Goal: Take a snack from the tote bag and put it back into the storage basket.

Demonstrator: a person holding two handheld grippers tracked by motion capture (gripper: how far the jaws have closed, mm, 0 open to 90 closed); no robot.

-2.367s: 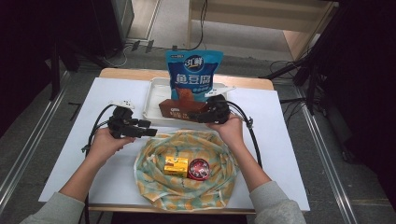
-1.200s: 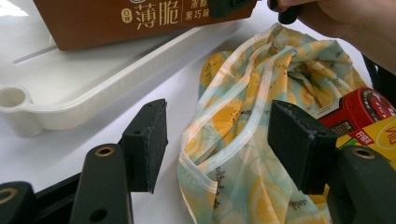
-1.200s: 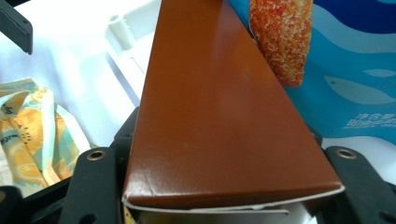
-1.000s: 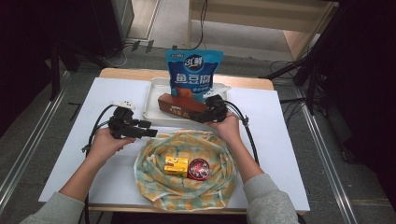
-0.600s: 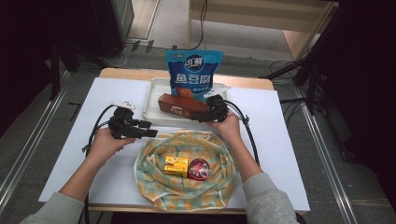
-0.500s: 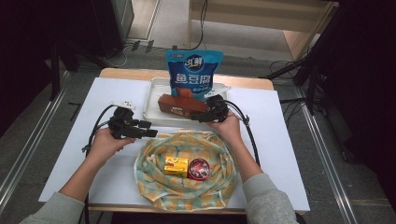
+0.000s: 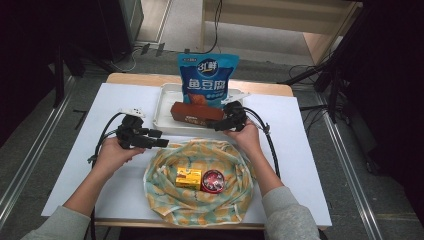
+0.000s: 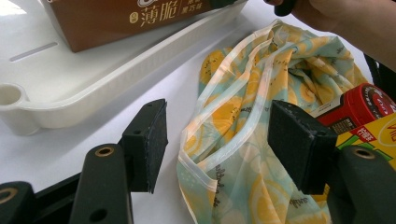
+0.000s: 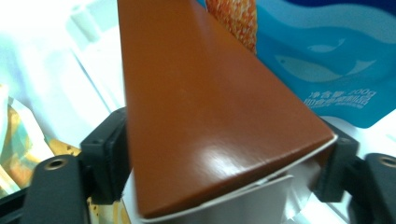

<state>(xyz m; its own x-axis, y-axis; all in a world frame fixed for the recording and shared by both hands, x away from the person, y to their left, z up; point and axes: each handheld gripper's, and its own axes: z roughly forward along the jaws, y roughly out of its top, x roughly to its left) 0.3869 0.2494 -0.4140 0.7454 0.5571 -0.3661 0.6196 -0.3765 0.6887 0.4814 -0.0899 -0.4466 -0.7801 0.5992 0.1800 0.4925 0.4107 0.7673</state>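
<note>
In the right gripper view the brown box ran off the top edge, and its near end hid most of both pads, so the contact itself could not be seen. The blue bag behind it was cut by the top and right edges, its small print blurred. In the left gripper view the box lost its upper part, and the red tin sat half behind one jaw.
</note>
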